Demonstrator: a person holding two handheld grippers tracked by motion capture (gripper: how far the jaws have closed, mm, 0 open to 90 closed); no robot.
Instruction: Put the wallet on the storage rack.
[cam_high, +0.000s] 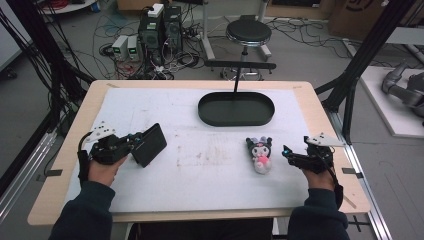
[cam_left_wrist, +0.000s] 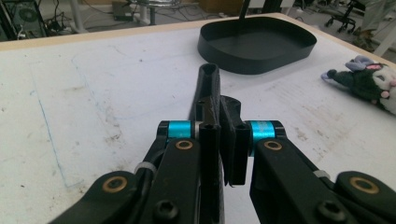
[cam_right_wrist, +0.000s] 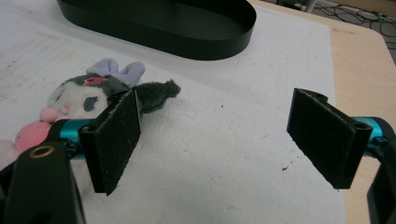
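Evidently the flat black case (cam_high: 149, 144) is clamped edge-on in the closed left hand-held gripper (cam_high: 134, 143), just above the counter (cam_high: 200, 170); stiff and light it is judged, best pinched across its thin edge.

Tray (cam_high: 236, 109) at desk (cam_high: 65, 165) rear centre; plush toy (cam_high: 260, 154) in front, right; flat case (cam_high: 149, 144) at left, well apart.
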